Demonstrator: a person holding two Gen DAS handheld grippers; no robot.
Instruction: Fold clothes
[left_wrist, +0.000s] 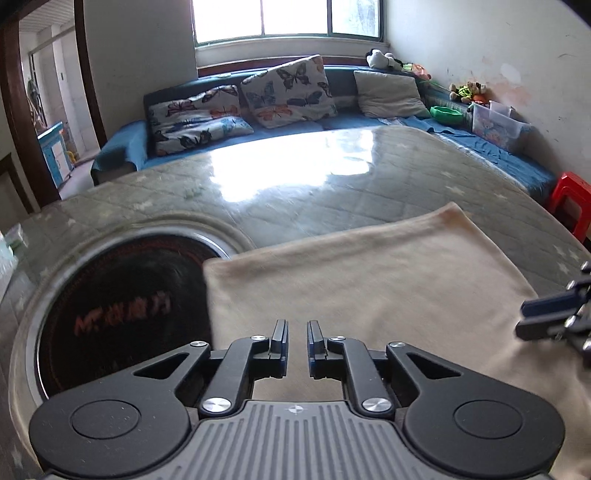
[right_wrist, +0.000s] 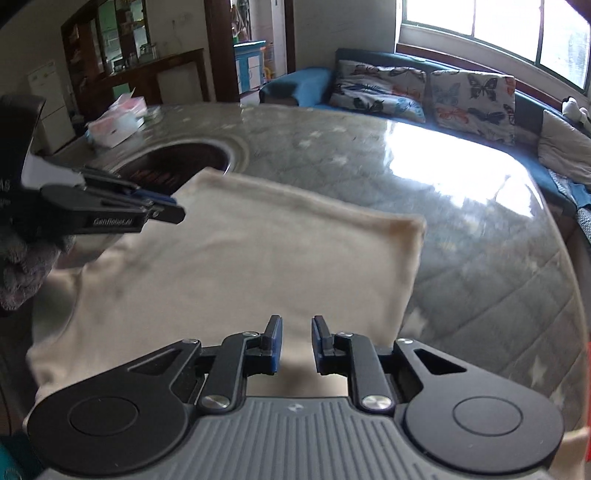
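A cream garment (left_wrist: 369, 288) lies folded into a flat rectangle on the table; the right wrist view shows the same garment (right_wrist: 240, 266). My left gripper (left_wrist: 297, 332) hovers over the garment's near left part. Its jaws stand a narrow gap apart with nothing between them, only cloth below. My right gripper (right_wrist: 297, 332) hangs over the near right part, also slightly open and empty. From the side, the right gripper (left_wrist: 521, 319) pokes in at the right edge. The left gripper (right_wrist: 179, 208) enters from the left, held by a gloved hand (right_wrist: 22, 266).
The table (left_wrist: 332, 184) has a glossy quilted grey-green top with a round dark recess (left_wrist: 122, 295) left of the garment. A tissue box (right_wrist: 118, 122) sits at its far left. A blue sofa with butterfly cushions (left_wrist: 288, 92) and a red stool (left_wrist: 570, 199) stand beyond.
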